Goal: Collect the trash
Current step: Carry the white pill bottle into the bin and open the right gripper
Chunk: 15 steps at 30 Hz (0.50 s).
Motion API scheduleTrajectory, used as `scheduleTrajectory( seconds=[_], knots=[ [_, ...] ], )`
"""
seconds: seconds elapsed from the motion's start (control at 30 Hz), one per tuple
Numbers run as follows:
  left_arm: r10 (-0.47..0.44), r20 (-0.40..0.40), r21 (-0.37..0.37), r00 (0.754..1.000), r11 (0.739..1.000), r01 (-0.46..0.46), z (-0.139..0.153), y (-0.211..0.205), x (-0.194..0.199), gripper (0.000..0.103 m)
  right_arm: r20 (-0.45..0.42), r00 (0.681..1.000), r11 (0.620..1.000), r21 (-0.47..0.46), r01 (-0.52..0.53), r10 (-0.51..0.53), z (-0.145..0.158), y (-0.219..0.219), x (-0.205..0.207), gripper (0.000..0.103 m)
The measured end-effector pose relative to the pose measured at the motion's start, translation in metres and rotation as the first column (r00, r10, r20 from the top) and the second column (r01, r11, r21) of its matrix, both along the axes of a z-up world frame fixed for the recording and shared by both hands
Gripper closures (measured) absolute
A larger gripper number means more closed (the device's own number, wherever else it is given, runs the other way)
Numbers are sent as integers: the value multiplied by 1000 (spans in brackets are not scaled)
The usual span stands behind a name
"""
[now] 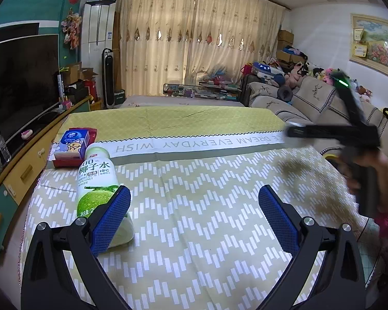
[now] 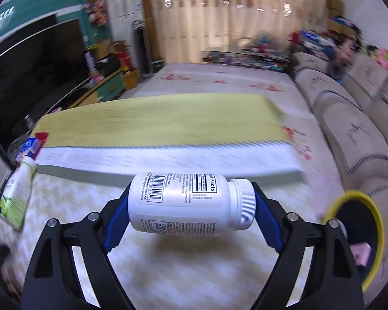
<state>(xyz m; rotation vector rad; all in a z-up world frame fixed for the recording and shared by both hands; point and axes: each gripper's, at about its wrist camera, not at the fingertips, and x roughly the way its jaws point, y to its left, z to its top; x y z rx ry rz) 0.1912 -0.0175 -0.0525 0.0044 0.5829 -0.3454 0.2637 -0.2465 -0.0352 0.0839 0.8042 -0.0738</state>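
The right gripper point(image 2: 191, 206) clamps a white pill bottle point(image 2: 188, 201) sideways between its 2 blue pads, above the tablecloth point(image 2: 168, 124); a yellow-rimmed bin point(image 2: 375, 222) sits right. The left gripper point(image 1: 194, 206), level, gapes wide, a coconut water bottle point(image 1: 95, 178) touching its left finger.

The left gripper's near pad point(image 1: 111, 219) hides the coconut water bottle's point(image 1: 97, 180) base. Beside the right gripper, the yellow-rimmed bin point(image 2: 354, 235) is blurred and half cut off.

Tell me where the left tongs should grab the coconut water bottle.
Grip the coconut water bottle across its labelled middle, coming from above. It lies on its side on the tablecloth, cap pointing away, so its round body fits between the open left tongs.
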Motion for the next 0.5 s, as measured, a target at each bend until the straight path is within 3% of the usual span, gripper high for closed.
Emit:
scheduleTrajectory(
  seconds=[0.2, 0.37, 0.5],
  knots=[
    [20, -17, -8, 1000, 1000, -20, -3, 4, 6, 5, 24, 965, 965, -25, 262, -262, -3, -110, -57, 23],
    [29, -24, -17, 999, 999, -29, -6, 7, 11, 5, -36, 892, 892, -38, 450, -451, -26, -196, -85, 23],
    [40, -26, -5, 999, 999, -40, -7, 6, 13, 5, -84, 847, 851, -25, 525, -525, -46, -229, -94, 21]
  ],
)
